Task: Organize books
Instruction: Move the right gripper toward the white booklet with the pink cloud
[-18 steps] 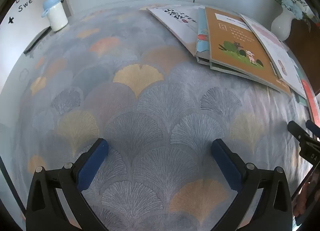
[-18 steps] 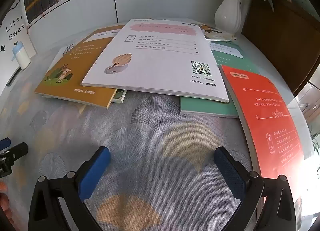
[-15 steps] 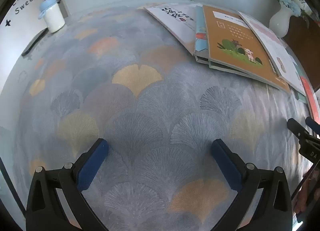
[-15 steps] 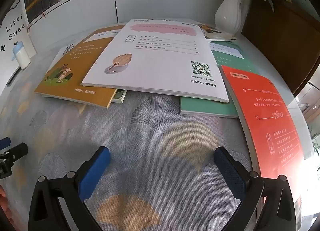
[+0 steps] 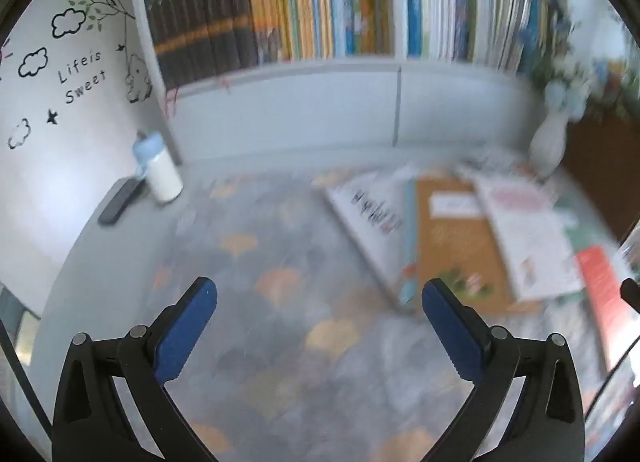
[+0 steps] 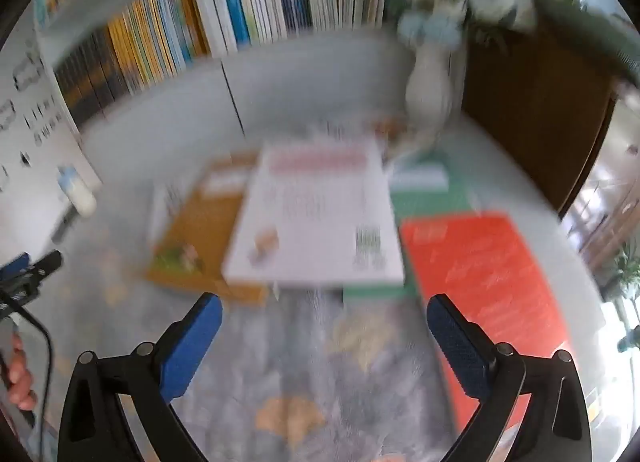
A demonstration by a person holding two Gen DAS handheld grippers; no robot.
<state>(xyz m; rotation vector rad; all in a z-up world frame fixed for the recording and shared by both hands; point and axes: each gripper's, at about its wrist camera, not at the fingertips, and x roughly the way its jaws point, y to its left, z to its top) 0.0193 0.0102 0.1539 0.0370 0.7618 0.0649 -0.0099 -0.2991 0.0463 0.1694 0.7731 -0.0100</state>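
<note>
Both views have swung upward since the earlier frames: the bookshelf (image 5: 320, 9), only a sliver at the top edge before, now fills the upper part of each picture, and everything is streaked with motion blur.

Below the shelf, the tabletop (image 5: 280, 262) carries a fan-patterned cloth. The loose books lie in an overlapping spread on its far right side, none of them yet gathered. Largest on top is the white book (image 6: 320, 213), which rests over the brown book (image 6: 196, 229) on one side and the green book (image 6: 428, 197) on the other; the red book (image 6: 480, 282) lies just beside them, running along the tabletop's right edge. A white vase (image 6: 430, 89) with flowers stands close behind the pile, and a small bottle (image 5: 160, 169) stands well apart at the far left.

The left hand-held gripper (image 5: 320, 326) and the right hand-held gripper (image 6: 324, 330) both hang over bare cloth with their blue pads spread wide and nothing between them (no book is touched).

The likely risks come from the layering. Pulling a lower book out would probably drag the white book with it and could nudge the vase. The red book sits close enough to the edge that a careless push might send it off. Thin covers lying flat may also slip from the pads.
</note>
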